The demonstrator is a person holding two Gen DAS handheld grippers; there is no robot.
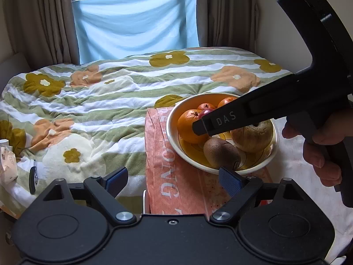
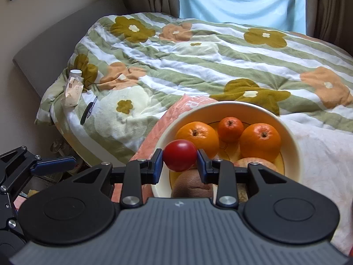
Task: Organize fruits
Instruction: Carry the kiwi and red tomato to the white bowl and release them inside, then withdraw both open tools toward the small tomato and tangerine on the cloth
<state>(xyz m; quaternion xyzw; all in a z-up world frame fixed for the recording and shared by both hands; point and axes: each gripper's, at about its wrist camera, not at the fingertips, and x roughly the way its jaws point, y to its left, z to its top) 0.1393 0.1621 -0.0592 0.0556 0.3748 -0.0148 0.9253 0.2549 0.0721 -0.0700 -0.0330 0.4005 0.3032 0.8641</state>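
Observation:
A cream bowl with an orange inside sits on a pink cloth. It holds oranges, a small tangerine, a kiwi and a brownish apple. My right gripper is shut on a small red fruit and holds it over the bowl's near left side. In the left wrist view the right gripper reaches over the bowl from the right. My left gripper is open and empty, low in front of the bowl.
The bowl and cloth rest at the edge of a bed with a flowered, striped quilt. A paper packet and a dark pen-like item lie at the quilt's left side. Curtains and a blue sheet hang behind.

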